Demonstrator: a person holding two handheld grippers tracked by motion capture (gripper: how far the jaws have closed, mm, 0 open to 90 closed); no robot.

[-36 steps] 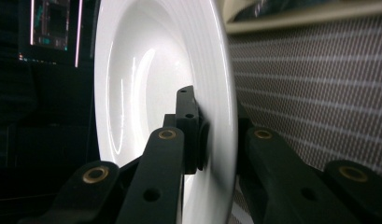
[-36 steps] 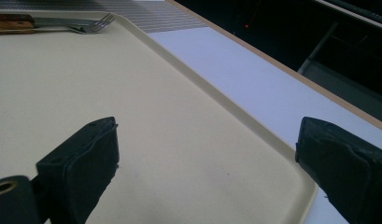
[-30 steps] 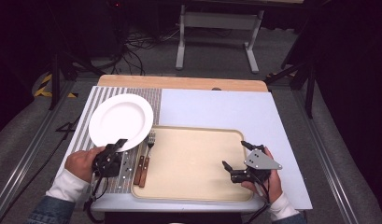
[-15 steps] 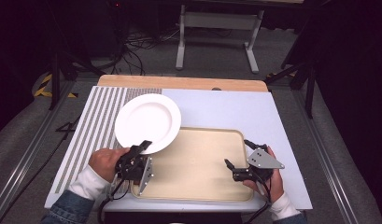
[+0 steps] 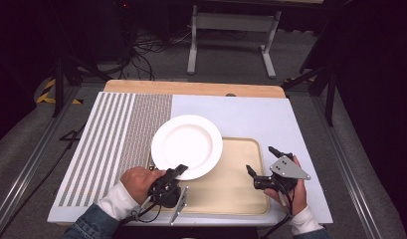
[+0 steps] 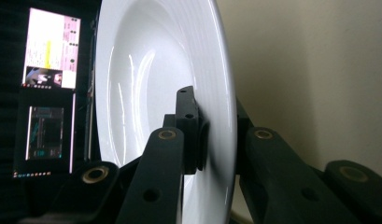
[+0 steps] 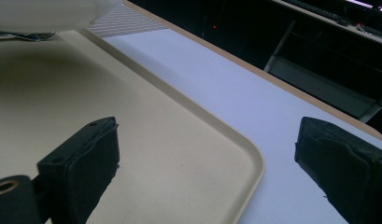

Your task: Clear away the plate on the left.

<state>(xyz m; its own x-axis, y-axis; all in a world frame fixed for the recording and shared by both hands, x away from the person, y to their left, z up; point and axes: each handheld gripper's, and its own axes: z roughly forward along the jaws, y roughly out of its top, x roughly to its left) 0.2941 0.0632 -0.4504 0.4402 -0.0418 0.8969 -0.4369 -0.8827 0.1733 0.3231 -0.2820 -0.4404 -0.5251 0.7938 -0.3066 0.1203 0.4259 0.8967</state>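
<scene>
White china sat pinched in my left claw [image 5: 177, 172], jaws closed on the plate [image 5: 187, 146] rim at its 7 o'clock, so it hung level over the tray's [image 5: 241, 199] left end. My right claw [image 5: 259, 163] waited wide open and empty at the tray's 3 o'clock. A fork [image 7: 25, 35] lay under the plate, in its way.

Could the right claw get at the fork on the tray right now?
Probably not cleanly. The fork lies at the tray's far left edge, under the white plate that the left claw holds above it. The right claw is open, holding nothing.
</scene>
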